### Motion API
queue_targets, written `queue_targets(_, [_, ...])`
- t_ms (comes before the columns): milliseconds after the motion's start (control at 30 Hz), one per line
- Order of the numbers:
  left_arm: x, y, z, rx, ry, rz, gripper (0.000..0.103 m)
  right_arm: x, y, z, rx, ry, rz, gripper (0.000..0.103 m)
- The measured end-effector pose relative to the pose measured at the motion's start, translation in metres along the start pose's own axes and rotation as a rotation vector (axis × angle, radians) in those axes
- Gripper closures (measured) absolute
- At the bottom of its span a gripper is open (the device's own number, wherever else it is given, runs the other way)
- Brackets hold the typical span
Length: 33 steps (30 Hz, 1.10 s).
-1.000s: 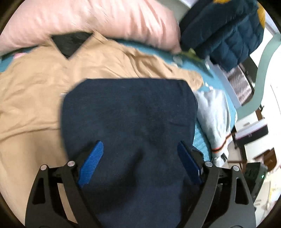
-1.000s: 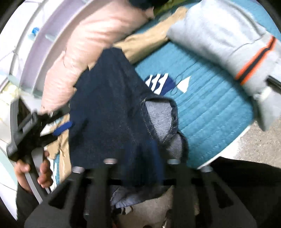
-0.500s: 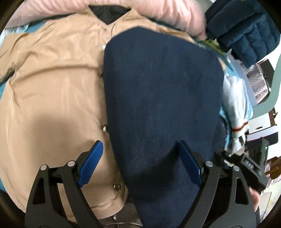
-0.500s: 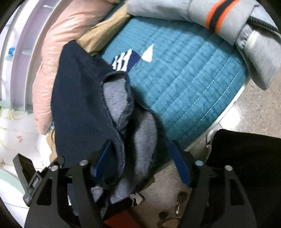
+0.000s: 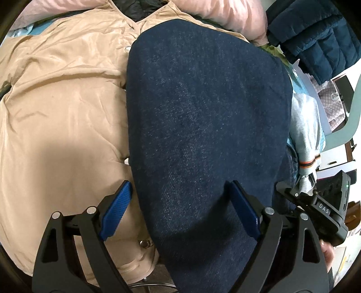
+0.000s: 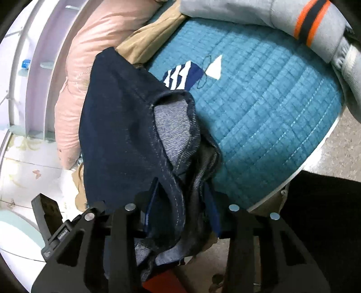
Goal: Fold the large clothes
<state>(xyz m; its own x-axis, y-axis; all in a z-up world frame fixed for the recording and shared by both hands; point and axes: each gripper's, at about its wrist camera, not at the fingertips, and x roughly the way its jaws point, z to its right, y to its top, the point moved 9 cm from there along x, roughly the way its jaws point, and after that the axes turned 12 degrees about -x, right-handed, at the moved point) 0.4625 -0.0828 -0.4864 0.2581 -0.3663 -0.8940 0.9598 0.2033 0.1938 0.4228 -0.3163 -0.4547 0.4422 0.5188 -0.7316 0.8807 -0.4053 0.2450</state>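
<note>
No bins or baskets in view; everything sits loose on the bed, on a teal quilted cover. On it: a tan jacket spread flat, a pink pillow at the far edge, a grey sweatshirt with an orange and navy band off to the right, and a dark blue puffer jacket piled beyond the pillow.

The dark denim jeans lie as a broad folded panel on top of the tan jacket, covering its right half. Their far edge reaches close to the pillow; the near end hangs off the bed edge toward both grippers.

Left gripper: jaws wide apart, blue pads spread. The denim passes between them, but the fingers are not pinching it (left pad is over the tan jacket just beside the denim edge, right pad over the denim itself). Not holding anything.

Right gripper: jaws drawn in on a bunched wad of the jeans' near end, lighter inner side and stitched seams showing, cloth filling the gap between the fingers. It is clamped on the denim at the bed's edge, with loose fabric hanging below the fingers. In the left view this gripper shows at the right margin, beside the denim's right edge.
</note>
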Motion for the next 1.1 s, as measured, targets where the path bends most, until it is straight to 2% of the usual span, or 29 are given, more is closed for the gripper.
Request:
queue_targets(133, [0.002,0.002,0.003,0.004,-0.003,-0.011,0.016,0.018,0.002,0.002,0.042,0.015,-0.027,0.054])
queue_targets(200, [0.002,0.003,0.003,-0.001,-0.009,-0.018,0.016,0.019,0.003,0.001,0.044,0.013,-0.031,0.053])
queue_targets(233, [0.002,0.004,0.003,-0.006,-0.016,-0.027,0.016,0.019,0.003,0.000,0.034,0.006,-0.035,0.059])
queue_targets(267, [0.002,0.005,0.003,-0.011,-0.020,-0.032,0.016,0.017,0.004,-0.001,0.028,0.014,-0.025,0.073])
queue_targets(367, [-0.008,0.014,0.006,0.005,-0.024,-0.019,0.016,0.007,0.007,-0.011,-0.002,0.041,-0.007,0.083])
queue_targets(433, [-0.018,0.022,0.012,0.038,-0.029,-0.009,0.016,-0.003,0.009,-0.017,-0.027,0.064,0.006,0.086])
queue_targets(600, [-0.047,0.062,0.040,0.163,-0.032,0.048,0.016,-0.023,0.012,-0.020,-0.091,0.059,-0.011,0.091])
queue_targets(667, [-0.053,0.079,0.055,0.199,-0.057,0.052,0.016,-0.035,0.019,-0.015,-0.113,0.040,-0.018,0.097])
queue_targets(733, [-0.054,0.099,0.073,0.231,-0.085,0.048,0.016,-0.048,0.033,-0.006,-0.139,0.008,-0.007,0.098])
queue_targets(767, [-0.052,0.109,0.085,0.262,-0.098,0.034,0.016,-0.052,0.038,-0.003,-0.151,0.001,-0.009,0.098])
queue_targets(800, [-0.048,0.116,0.095,0.292,-0.107,0.018,0.016,-0.052,0.042,0.000,-0.179,0.001,-0.049,0.098])
queue_targets(833, [-0.041,0.123,0.108,0.337,-0.118,-0.009,0.016,-0.052,0.045,0.002,-0.167,0.029,-0.070,0.098])
queue_targets(933, [-0.015,0.141,0.129,0.440,-0.083,-0.063,0.015,-0.042,0.042,-0.002,-0.163,0.067,-0.127,0.097])
queue_targets(967, [0.000,0.143,0.134,0.468,-0.077,-0.128,0.015,-0.038,0.039,-0.003,-0.155,0.063,-0.129,0.097])
queue_targets(1033, [0.020,0.153,0.139,0.506,-0.035,-0.171,0.016,-0.028,0.033,-0.002,-0.124,0.072,-0.137,0.097])
queue_targets(1100, [0.044,0.153,0.141,0.538,-0.020,-0.282,0.016,-0.021,0.028,0.005,-0.079,0.077,-0.135,0.096])
